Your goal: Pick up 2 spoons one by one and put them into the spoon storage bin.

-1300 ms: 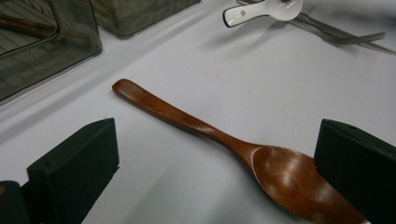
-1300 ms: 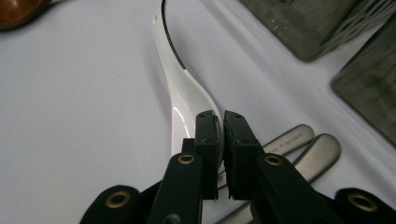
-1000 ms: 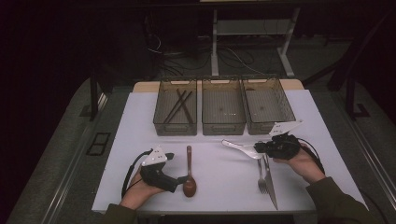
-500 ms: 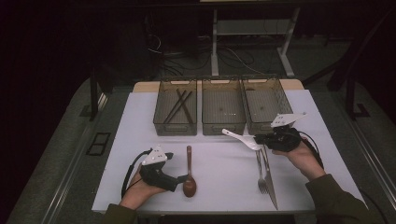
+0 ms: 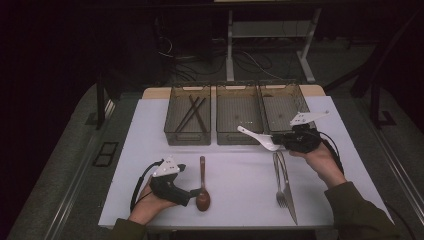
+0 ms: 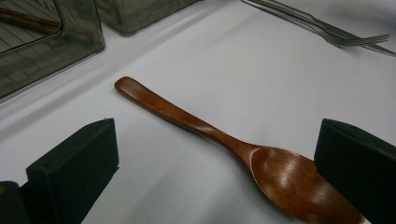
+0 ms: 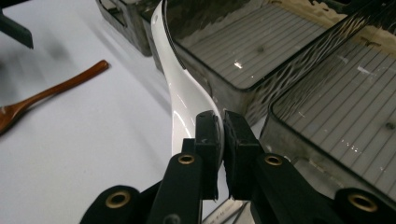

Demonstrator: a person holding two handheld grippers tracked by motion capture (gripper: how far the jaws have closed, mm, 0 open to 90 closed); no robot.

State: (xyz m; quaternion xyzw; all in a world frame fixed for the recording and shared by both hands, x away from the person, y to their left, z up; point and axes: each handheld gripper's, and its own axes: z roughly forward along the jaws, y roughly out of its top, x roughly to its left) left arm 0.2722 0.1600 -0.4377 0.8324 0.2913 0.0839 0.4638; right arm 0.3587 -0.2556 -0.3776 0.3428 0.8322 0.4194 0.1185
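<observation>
**White spoon in transit to the bins; wooden spoon next**

Table [image 5: 150, 130]: white top, three clear bins in a row at the far side. Left bin [image 5: 172, 112] holds dark chopsticks [image 5: 194, 112]; middle bin [image 5: 219, 112] and right bin [image 5: 302, 102] look empty, apart from small specks.

Right gripper [image 5: 286, 141]: jaws clamped on the handle of the white spoon [image 5: 257, 137], lifted off the table, bowl end pointing toward the front wall of the middle bin. In the right gripper view the spoon [image 7: 180, 88] runs up along that bin's rim.

Left gripper [image 5: 192, 191]: jaws apart, resting low, straddling the bowl of the wooden spoon [image 5: 202, 187], which lies flat on the table. No contact that I can confirm.

Fork [image 5: 279, 175] and knife [image 5: 289, 192] lie side by side, near the front right.

Judgement: sorting step, carry phase. Next move likely needs the white spoon raised over a bin rim, then released inside. Which bin is meant, I cannot tell.
</observation>
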